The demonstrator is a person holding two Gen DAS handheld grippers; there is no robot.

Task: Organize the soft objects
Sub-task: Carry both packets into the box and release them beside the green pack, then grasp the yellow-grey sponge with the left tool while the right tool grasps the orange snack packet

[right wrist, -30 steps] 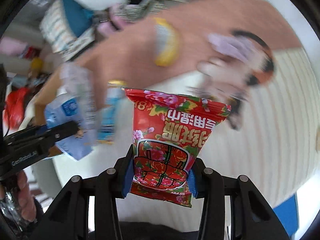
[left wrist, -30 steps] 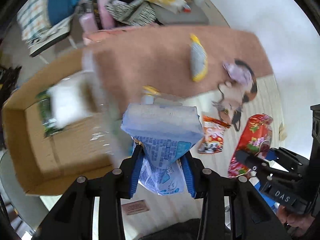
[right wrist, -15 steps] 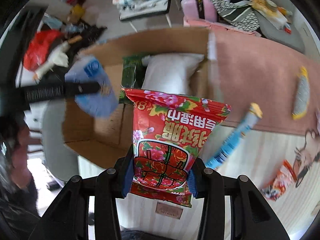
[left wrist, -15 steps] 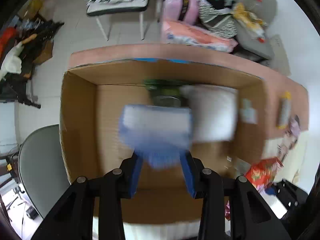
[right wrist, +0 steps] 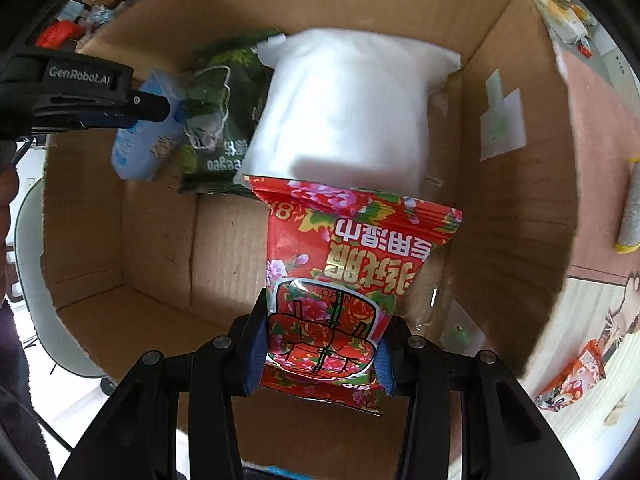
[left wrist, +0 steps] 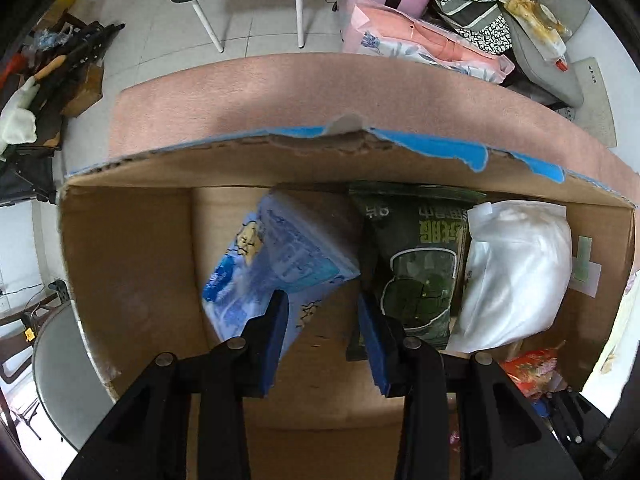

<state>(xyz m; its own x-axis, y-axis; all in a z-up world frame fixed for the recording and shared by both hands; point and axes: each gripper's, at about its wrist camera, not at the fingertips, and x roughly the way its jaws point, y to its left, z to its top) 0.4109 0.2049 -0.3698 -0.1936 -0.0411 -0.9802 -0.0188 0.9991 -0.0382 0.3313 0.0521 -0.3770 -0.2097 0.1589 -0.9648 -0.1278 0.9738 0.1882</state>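
From the left wrist view, the left gripper (left wrist: 323, 334) points down into an open cardboard box (left wrist: 132, 264) that stands on a pink mat (left wrist: 280, 92). A blue pack (left wrist: 276, 264) sits tilted in the box; its near corner lies against the left pad, while bare cardboard shows between the pack and the right pad, so the jaws stand a little apart and I cannot tell whether they grip it. To its right a dark green pack (left wrist: 416, 264) lies on the box floor, and a white bag (left wrist: 516, 272) lies against the right side of that pack. A red floral pack (left wrist: 532, 368) shows at the near right.

From the right wrist view, the right gripper (right wrist: 320, 354) has its two blue pads pressed on the lower end of the red floral pack (right wrist: 344, 280), held above the box floor, near the white bag (right wrist: 348, 108). The left gripper (right wrist: 160, 104) reaches in from the left, at the blue pack (right wrist: 140, 148), beside the dark green pack (right wrist: 224, 108).
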